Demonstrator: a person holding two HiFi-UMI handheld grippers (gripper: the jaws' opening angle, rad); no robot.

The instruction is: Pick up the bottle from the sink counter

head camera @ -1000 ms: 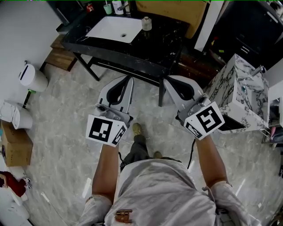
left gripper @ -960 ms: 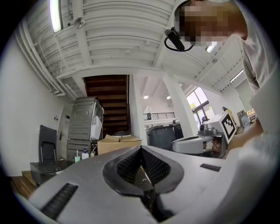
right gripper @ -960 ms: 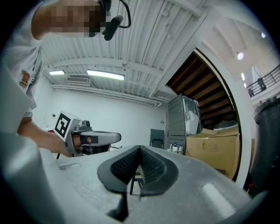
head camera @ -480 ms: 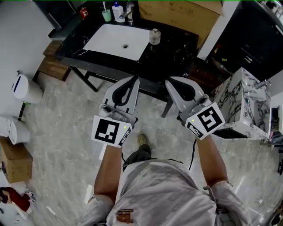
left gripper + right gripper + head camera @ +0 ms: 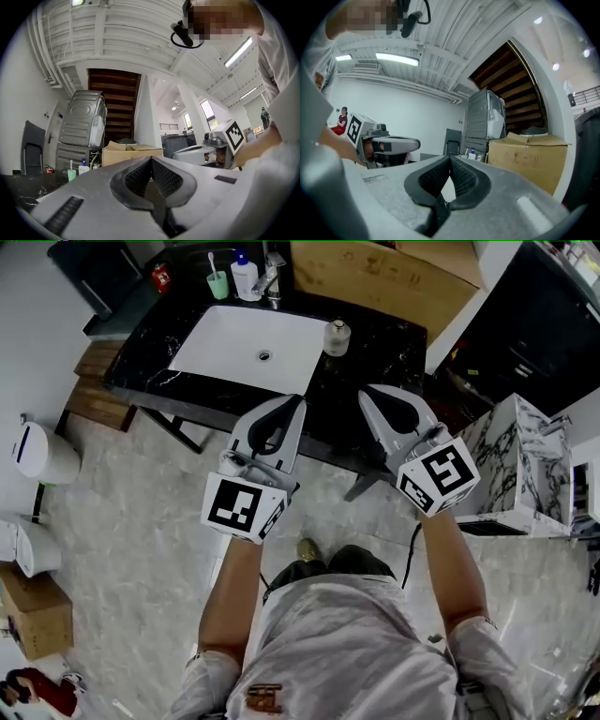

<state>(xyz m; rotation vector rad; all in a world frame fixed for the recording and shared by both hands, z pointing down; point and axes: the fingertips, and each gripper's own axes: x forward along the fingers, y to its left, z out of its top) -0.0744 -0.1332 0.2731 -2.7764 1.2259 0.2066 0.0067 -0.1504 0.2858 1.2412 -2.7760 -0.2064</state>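
Viewed steeply from above: a black marble sink counter [image 5: 384, 362] with a white basin [image 5: 248, 348] sunk into it. Just beside the basin's far right corner, upright on the dark stone, the bottle [image 5: 337, 337]: small, pale, capped, touched by nothing. Along the back edge, behind the basin, a green cup [image 5: 217, 284] holding a toothbrush, a white pump dispenser [image 5: 246, 276] and the faucet [image 5: 272, 279], close together. Beyond the counter, a large cardboard box [image 5: 375, 277]. Off to the right, on the pale tiled floor, a marble-patterned cabinet [image 5: 520, 460]. Over the counter's near edge, side by side and apart from each other, the left gripper [image 5: 298, 401] and the right gripper [image 5: 367, 392], each carried in one hand, tips pointing toward the counter, both short of the bottle, the right one nearer to it. In the left gripper view, ribbed pads [image 5: 136, 176] drawn together at the tip, nothing caught between them; past them the same green cup, dispenser and cardboard box, with the other gripper's marker cube at the right. In the right gripper view, likewise closed and empty, pads [image 5: 464, 179] meeting at the tip, the box beyond.
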